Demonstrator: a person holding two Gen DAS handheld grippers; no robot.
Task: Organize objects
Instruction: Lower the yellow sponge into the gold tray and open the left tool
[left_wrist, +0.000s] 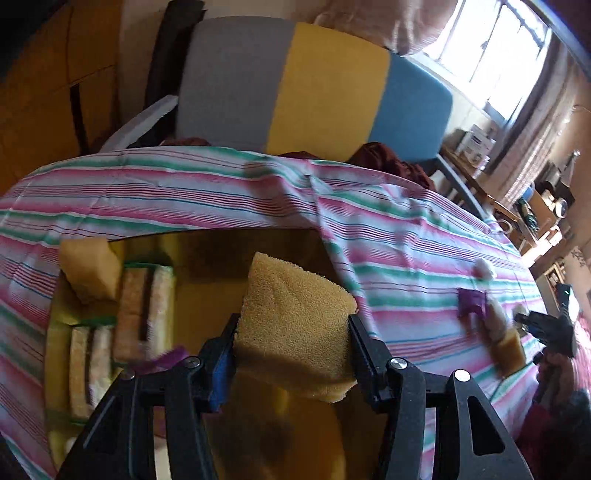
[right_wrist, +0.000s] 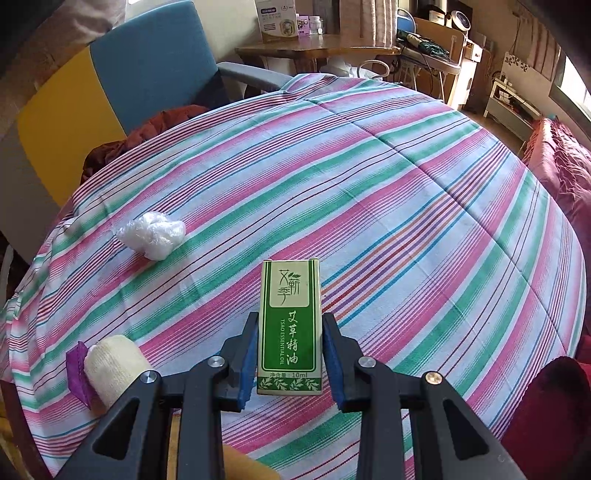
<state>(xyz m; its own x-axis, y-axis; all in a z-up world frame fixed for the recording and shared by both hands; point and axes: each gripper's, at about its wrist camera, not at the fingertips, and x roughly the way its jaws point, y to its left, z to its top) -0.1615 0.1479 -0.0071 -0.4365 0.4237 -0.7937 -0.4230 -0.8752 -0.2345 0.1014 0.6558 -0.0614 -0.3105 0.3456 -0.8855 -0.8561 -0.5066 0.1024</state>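
Note:
My left gripper is shut on a yellow sponge and holds it over a yellow box that holds several sponges stood on edge. My right gripper stands around a green essential-oil carton upright on the striped cloth; both pads sit at its sides, with a slight gap on the right. The right gripper also shows in the left wrist view, far right.
On the cloth lie a crumpled white plastic ball, a cream roll with a purple packet, and another sponge. A grey, yellow and blue chair stands behind the table. A red sofa is at right.

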